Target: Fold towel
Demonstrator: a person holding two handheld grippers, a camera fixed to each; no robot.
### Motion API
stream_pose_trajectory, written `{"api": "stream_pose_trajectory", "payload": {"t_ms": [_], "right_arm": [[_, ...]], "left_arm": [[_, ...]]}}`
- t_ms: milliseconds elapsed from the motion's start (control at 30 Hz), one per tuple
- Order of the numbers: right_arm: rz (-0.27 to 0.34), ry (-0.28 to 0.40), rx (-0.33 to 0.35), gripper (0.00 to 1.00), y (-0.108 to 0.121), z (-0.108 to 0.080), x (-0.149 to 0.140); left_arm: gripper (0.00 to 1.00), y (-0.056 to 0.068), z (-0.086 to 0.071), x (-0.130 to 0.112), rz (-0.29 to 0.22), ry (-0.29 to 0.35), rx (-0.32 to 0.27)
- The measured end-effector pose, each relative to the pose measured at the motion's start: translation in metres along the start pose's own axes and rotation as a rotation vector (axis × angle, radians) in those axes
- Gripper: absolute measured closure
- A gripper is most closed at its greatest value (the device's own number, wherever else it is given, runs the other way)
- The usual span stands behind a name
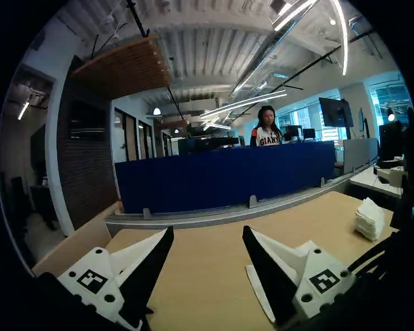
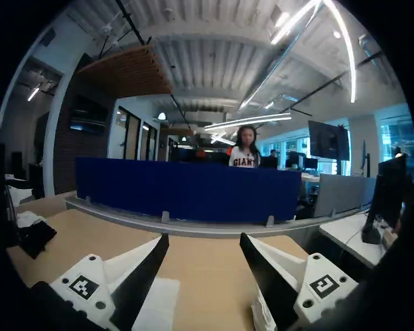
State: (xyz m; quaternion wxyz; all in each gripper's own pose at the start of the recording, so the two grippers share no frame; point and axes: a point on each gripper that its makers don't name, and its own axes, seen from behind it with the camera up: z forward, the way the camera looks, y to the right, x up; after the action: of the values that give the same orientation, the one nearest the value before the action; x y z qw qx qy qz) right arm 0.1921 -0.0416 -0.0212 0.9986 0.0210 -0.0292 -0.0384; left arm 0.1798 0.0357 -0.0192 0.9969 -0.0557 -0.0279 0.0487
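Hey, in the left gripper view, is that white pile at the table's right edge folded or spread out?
Folded: the white pile sits as a compact stack of layers on the table.

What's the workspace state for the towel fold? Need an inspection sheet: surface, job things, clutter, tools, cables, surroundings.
Surface: light wooden table, matte top.
Job's things: flat white towel lying on the table below the right tool; stack of folded white towels farther off on the same table.
Clutter: dark bundle near the table's edge, something white beside it.
Tools: left tool open, holding nothing; right tool open, holding nothing.
Cables: dark strands low in the left gripper view; cannot tell whether they are cables.
Surroundings: blue divider along the far edge, person behind it, wall monitor, open office.
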Motion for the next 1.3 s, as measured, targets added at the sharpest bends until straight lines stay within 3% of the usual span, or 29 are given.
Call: {"api": "stream_pose_trajectory", "payload": {"t_ms": [367, 600, 800, 1067, 1300], "right_arm": [[-0.05, -0.14, 0.157, 0.0, -0.03, -0.007, -0.013], [-0.114, -0.282, 0.294, 0.0, -0.054, -0.021, -0.041], [-0.16, -0.354, 0.391, 0.0, -0.07, -0.034, -0.058], [-0.182, -0.384, 0.426, 0.0, -0.076, -0.037, -0.072], [-0.174, -0.432, 0.437, 0.0, -0.079, -0.039, -0.103]], "left_arm": [[0.07, 0.026, 0.003, -0.005, 0.048, -0.086, -0.16], [0.07, 0.046, 0.003, -0.02, 0.085, -0.164, -0.264], [0.07, 0.065, -0.001, -0.033, 0.089, -0.22, -0.341], [0.07, 0.079, -0.003, -0.051, 0.11, -0.259, -0.379], [0.07, 0.092, -0.007, -0.088, 0.148, -0.315, -0.407]]}}
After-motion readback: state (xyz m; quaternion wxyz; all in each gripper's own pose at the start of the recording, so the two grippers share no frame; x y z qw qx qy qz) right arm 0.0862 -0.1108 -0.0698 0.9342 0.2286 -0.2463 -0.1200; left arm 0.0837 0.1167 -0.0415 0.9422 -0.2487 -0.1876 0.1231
